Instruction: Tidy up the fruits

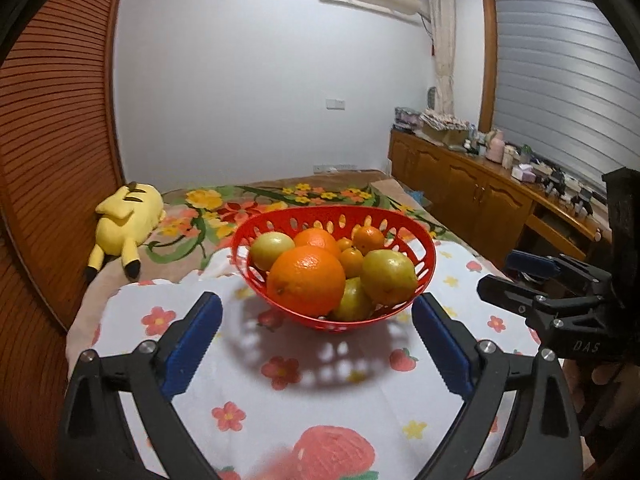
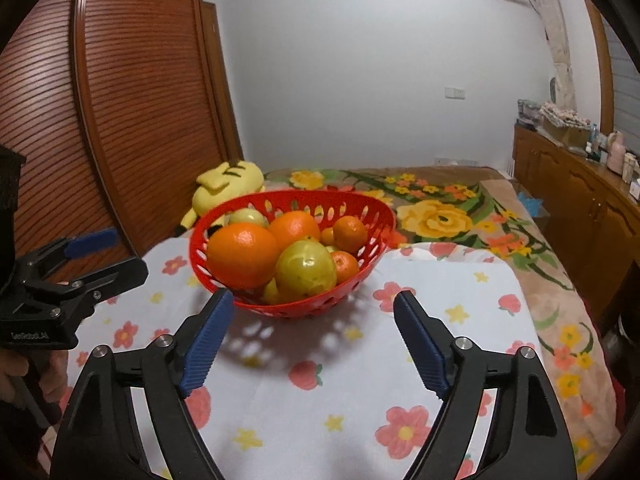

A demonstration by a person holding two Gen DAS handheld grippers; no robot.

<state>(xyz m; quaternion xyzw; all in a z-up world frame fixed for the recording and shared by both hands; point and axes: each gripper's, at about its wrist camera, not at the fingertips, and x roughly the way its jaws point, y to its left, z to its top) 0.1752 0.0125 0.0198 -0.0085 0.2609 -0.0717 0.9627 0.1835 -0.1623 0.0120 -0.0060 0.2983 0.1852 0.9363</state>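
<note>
Your left gripper [image 1: 316, 344] and right gripper [image 2: 314, 340], jaws spread and empty, both face the red fruit basket [image 1: 244, 240] dead ahead, equally near.

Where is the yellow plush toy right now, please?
In both views the plush toy lies on the flowered blanket behind the red basket, left, beside the wooden wardrobe.

Bright, even indoor light, dappled shadow under the red basket [image 1: 256, 236] toward the camera, strong fisheye bending and dark vignette at edges, near cloth [image 1: 320, 420] softly blurred
</note>
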